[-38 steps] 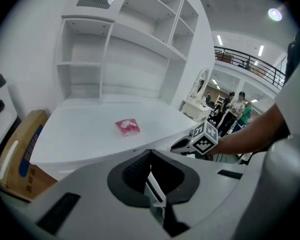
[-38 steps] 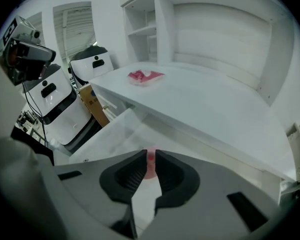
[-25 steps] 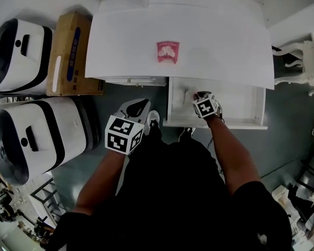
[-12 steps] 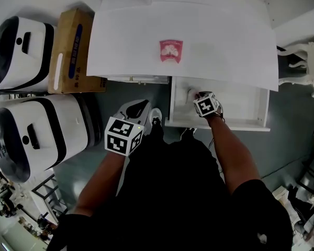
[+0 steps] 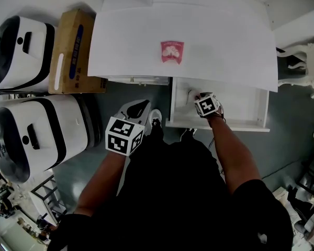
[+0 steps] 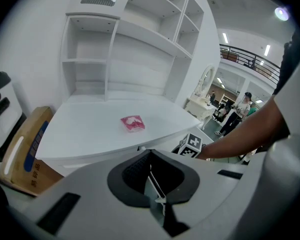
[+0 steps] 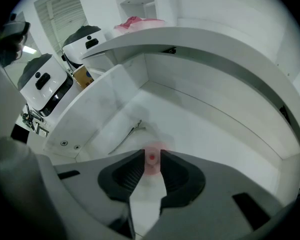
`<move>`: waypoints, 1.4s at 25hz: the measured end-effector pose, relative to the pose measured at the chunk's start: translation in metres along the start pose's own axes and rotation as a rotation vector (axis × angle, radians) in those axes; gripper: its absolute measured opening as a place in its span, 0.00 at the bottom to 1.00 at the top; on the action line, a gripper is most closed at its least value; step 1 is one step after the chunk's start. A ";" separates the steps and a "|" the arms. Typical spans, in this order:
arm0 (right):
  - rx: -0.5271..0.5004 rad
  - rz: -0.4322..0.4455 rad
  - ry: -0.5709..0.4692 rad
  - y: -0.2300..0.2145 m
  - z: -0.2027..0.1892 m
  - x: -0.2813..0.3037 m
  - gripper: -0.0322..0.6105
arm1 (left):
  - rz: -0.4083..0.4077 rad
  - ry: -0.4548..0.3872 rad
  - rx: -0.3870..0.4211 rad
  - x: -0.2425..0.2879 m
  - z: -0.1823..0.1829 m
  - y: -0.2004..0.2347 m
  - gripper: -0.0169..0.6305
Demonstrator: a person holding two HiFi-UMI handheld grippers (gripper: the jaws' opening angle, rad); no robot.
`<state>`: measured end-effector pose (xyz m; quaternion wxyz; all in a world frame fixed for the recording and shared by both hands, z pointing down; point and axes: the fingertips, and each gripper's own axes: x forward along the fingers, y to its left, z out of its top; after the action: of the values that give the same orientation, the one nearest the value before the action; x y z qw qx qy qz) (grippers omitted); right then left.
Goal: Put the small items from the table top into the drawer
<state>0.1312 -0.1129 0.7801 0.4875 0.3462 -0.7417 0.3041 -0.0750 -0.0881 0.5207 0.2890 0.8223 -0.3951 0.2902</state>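
Pink packet (image 5: pixel 172 52): one, on the tabletop (image 5: pixel 225 41), apart from both tools. Right tool (image 7: pixel 150 156) clamps one small pinkish item (image 7: pixel 151 162) inside the drawer (image 5: pixel 240 106); left tool (image 6: pixel 150 166) closed, empty.

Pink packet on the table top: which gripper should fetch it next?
Probably left. The left gripper is empty, jaws together, facing the pink packet; the right gripper is inside the drawer, clamped on a small pink item.
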 end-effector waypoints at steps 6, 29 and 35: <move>0.010 -0.008 -0.026 0.003 0.006 -0.014 0.19 | -0.009 -0.019 0.008 -0.002 0.004 -0.002 0.04; 0.147 0.004 -0.541 0.031 0.089 -0.210 0.19 | -0.091 -0.108 0.106 0.007 0.045 -0.025 0.04; 0.237 0.047 -0.661 0.036 0.104 -0.252 0.17 | -0.106 -0.121 0.118 0.005 0.049 -0.028 0.04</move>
<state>0.1210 -0.1190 0.5051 0.1704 0.4630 -0.8267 0.2706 -0.0372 -0.1110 0.4850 0.2308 0.8737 -0.3498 0.2472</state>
